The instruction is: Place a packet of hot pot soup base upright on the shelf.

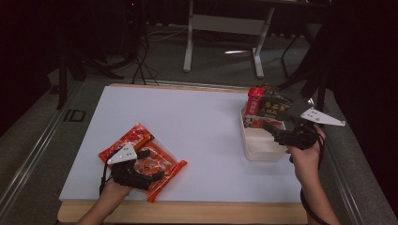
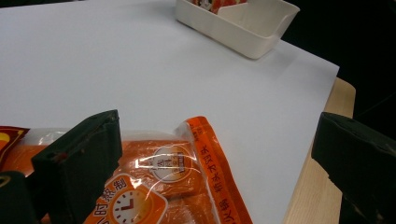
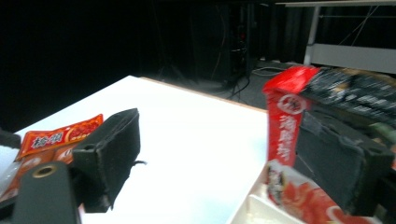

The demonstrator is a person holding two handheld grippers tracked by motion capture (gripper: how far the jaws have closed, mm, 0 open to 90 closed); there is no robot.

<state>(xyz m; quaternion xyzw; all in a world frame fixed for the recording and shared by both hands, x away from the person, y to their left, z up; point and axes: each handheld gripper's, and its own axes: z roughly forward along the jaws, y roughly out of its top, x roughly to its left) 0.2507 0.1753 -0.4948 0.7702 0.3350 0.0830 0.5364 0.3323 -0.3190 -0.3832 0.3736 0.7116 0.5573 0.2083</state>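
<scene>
My left gripper (image 1: 151,165) rests low over a large orange food packet (image 1: 164,174) at the table's near left. In the left gripper view its jaws stand wide apart, open (image 2: 219,135), with that packet (image 2: 173,177) under the left jaw. A smaller red-orange packet (image 1: 134,137) lies just behind it. At the right, my right gripper (image 1: 278,126) hovers over a white bin (image 1: 258,149) holding upright snack packets: a red one (image 1: 256,101) and a dark one (image 1: 276,107). In the right gripper view the jaws are open (image 3: 219,140) with nothing between them; the red packet (image 3: 285,116) stands beside the right jaw.
The white tabletop (image 1: 197,126) has a wooden front edge (image 1: 187,212). A white desk frame (image 1: 225,28) and cables stand on the floor beyond the table. The bin (image 2: 247,32) sits near the table's right edge.
</scene>
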